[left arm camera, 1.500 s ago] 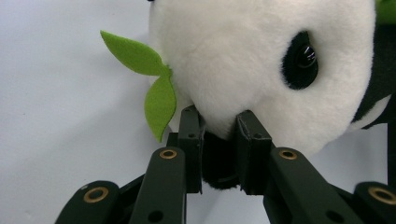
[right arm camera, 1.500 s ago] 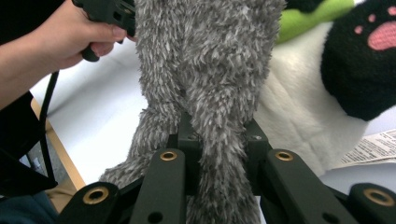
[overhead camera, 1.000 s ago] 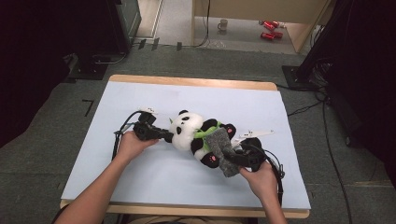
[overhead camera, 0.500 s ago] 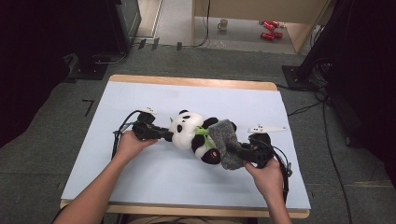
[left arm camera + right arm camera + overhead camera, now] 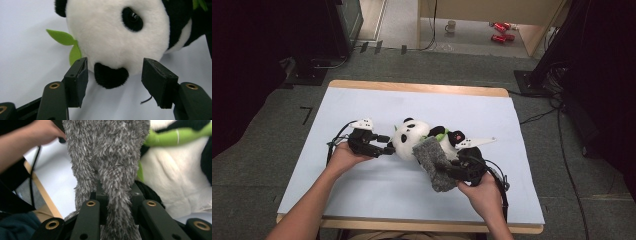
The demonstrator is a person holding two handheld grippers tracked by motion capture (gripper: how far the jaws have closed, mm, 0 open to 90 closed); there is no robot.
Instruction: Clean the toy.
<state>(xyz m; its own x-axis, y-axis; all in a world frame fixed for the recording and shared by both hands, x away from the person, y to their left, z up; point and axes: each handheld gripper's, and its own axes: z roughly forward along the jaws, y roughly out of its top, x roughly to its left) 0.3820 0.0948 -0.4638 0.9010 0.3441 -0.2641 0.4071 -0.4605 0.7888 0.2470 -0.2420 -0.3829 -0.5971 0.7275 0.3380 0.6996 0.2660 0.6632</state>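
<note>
Right gripper (image 5: 455, 170) stays clamped on grey fuzzy sock (image 5: 433, 162), now swung to 5 o'clock of the panda plush (image 5: 414, 140) mid-desk (image 5: 522, 130). Left gripper (image 5: 384, 148) sits with jaws apart at the panda's head, 9 o'clock side; dressing looks underway.

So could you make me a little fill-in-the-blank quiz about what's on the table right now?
1. The stuffed toy on the table is a ____.
2. The right gripper is clamped on a fuzzy cloth coloured ____.
3. The left gripper has its jaws ____ beside the toy's head.
4. The leaf by the toy's head is ____.

Missing words: panda; grey; open; green
</note>
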